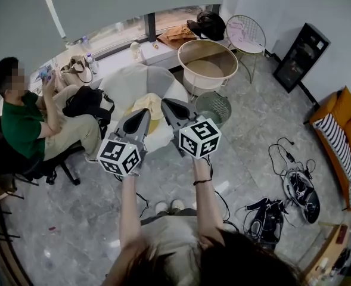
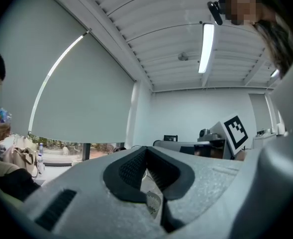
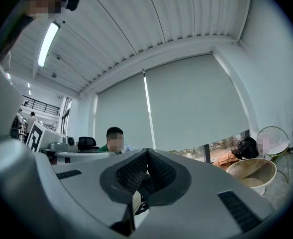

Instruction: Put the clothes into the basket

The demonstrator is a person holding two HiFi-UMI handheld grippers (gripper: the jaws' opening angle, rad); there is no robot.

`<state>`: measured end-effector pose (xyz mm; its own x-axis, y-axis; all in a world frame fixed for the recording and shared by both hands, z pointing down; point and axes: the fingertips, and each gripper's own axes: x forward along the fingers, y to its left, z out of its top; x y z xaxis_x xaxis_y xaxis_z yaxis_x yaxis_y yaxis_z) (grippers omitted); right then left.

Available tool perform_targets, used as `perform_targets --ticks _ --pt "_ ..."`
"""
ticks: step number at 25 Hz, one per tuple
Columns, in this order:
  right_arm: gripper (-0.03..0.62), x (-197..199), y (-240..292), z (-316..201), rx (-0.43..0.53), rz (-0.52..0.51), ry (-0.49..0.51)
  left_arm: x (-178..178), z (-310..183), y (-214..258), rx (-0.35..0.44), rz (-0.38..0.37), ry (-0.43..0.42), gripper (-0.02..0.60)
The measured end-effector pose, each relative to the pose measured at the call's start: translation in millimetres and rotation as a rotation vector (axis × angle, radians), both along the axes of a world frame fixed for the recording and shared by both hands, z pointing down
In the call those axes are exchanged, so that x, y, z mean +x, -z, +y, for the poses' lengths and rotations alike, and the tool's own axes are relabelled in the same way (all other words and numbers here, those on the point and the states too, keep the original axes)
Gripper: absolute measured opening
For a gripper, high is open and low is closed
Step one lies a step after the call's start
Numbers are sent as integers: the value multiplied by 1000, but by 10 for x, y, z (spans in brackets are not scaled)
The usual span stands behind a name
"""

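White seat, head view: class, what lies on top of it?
A pale yellow garment lies on the white seat, a black bundle at its left edge. Left tongs and right tongs hide its front.

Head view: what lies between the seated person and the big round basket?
In the head view, a white cushioned seat lies there, with a black garment and a yellow cloth on it.
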<state>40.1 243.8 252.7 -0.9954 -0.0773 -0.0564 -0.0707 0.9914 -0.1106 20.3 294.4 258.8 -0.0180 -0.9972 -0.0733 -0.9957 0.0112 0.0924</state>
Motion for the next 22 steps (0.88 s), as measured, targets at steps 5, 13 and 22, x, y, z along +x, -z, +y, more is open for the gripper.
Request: perform_targets --ticks 5,13,22 --pt "9 39 27 -50 4 -1 8 32 -55 26 0 0 6 11" --pt "9 190 -79 -190 -31 16 -6 162 -127 -68 -7 41 70 11" --pt "9 137 -287 -241 -57 58 15 117 -185 -266 -47 73 81 11"
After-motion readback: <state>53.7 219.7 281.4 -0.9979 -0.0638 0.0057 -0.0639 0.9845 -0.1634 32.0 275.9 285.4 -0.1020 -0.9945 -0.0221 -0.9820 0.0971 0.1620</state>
